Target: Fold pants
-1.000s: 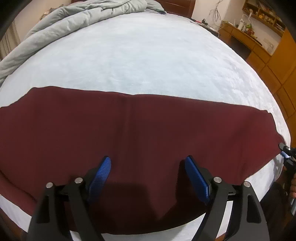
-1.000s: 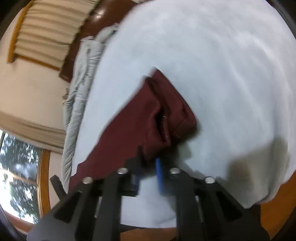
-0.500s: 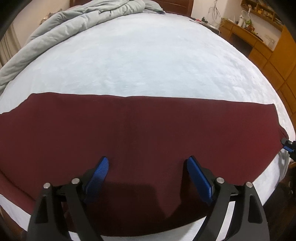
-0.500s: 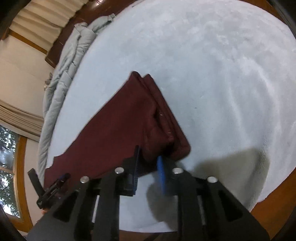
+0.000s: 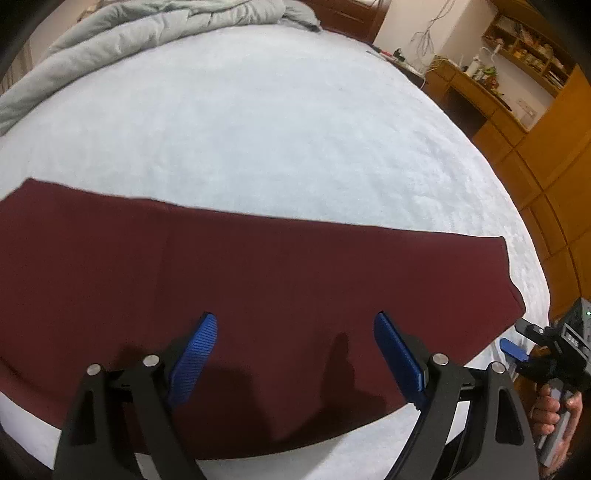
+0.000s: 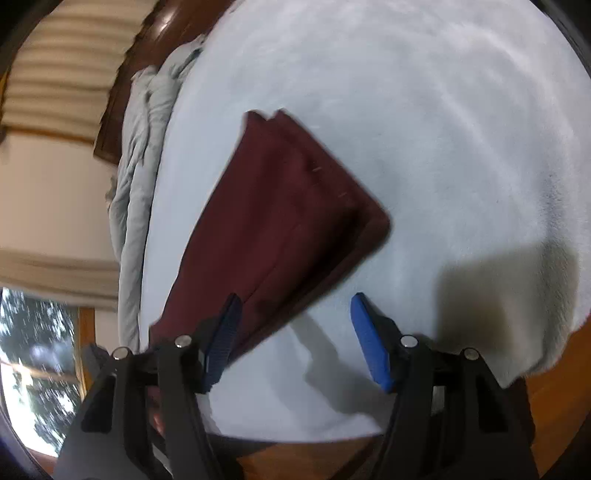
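Note:
The dark red pants lie flat in a long band across the near part of the white bed, one leg folded over the other. My left gripper is open and empty, hovering above the pants' middle. My right gripper is open and empty, just off the pants' near end; its left finger overlaps the cloth edge. The right gripper also shows in the left wrist view beyond the pants' right end.
A grey duvet is bunched along the bed's far side. Wooden cabinets and a cluttered shelf stand right of the bed. The right wrist view shows curtains, a window and wooden floor beyond the bed edge.
My right gripper has opened and let go of the pants' end, which now lies flat on the bed. My left gripper stayed open and shifted slightly over the pants.

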### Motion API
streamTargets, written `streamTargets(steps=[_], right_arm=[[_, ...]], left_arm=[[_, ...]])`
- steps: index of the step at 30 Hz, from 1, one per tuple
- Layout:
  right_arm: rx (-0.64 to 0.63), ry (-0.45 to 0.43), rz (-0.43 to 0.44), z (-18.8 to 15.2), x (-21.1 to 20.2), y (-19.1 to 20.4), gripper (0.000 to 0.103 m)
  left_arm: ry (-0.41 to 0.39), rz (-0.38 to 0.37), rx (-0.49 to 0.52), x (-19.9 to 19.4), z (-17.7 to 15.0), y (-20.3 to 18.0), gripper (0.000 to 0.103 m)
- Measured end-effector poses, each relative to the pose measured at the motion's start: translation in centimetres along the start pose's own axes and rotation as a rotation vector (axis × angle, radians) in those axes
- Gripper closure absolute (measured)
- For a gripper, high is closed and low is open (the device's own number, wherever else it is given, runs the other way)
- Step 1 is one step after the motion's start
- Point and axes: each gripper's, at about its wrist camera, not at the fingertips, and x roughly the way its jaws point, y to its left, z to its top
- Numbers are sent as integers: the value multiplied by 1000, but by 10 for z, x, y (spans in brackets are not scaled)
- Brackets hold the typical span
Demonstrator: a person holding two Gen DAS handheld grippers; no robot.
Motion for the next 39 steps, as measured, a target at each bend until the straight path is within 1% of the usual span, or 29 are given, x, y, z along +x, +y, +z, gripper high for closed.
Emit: streamTargets(steps=[3,4,6,7,8,9,10,11,14,17,20,21,22,24,25,26,28,29,30,31,32,33,34,35,36,37,38,39], right_arm=[[35,-32,33,12,5,-4,41],[29,-53,45,17,5,-2,42],[14,-66,50,21,6,3,42],[1,-71,51,24,6,6,47],[-29,-79,50,26,8,13,56],[-43,-83,45,27,9,17,62],[-57,-84,41,29,10,19,75],[-82,-83,31,31,12,25,80],[-142,-102,31,34,7,42,85],[-210,-150,41,39,-16,66,88],[-245,-212,119,46,-49,85,88],[-253,-234,125,47,-58,88,88],[-258,-254,118,48,-65,89,88],[-256,-292,42,50,-68,81,88],[-220,-293,-4,53,-62,70,88],[-195,-279,-33,54,-51,64,88],[-141,-195,-103,57,-19,35,88],[-121,-174,-133,56,-9,26,88],[-106,-163,-151,54,-1,16,88],[-83,-157,-155,52,3,7,87],[-46,-157,-121,52,5,-2,87],[-23,-161,-93,49,4,-7,87],[-15,-163,-79,49,2,-8,87],[-22,-166,-79,49,0,-5,87],[-35,-174,-78,48,-1,-1,87],[-35,-174,-87,48,0,0,87],[-25,-166,-98,48,2,-3,86],[-12,-153,-108,49,5,-8,86]], left_arm=[[15,8,-26,8,-3,5,16],[12,5,-28,9,-4,6,16],[12,9,-13,9,-6,5,16],[13,12,-7,10,-6,5,16],[13,13,-4,10,-6,4,16],[13,14,-4,9,-6,5,16],[12,14,-6,8,-6,6,16],[13,13,-6,8,-5,6,16],[18,11,-4,8,-4,6,16],[0,19,-22,5,1,6,16],[-81,-8,-42,-15,9,4,16],[-107,-22,-39,-21,11,2,16],[-121,-34,-38,-25,13,2,16],[-136,-26,-37,-28,13,3,16],[-124,-12,-33,-24,12,4,16],[-92,15,-32,-14,10,7,16],[-35,36,-40,4,4,13,16],[-2,41,-46,14,1,17,16],[-9,46,-26,19,-2,18,16],[-20,50,-3,20,-3,16,13],[-18,48,19,22,-3,12,10],[-13,56,34,21,-2,9,10],[-7,60,26,19,0,7,10],[-7,53,9,16,3,8,10],[-14,15,-24,11,6,8,10],[-9,3,-36,11,9,8,9],[4,8,-41,15,8,10,9],[21,19,-21,24,7,11,9]])
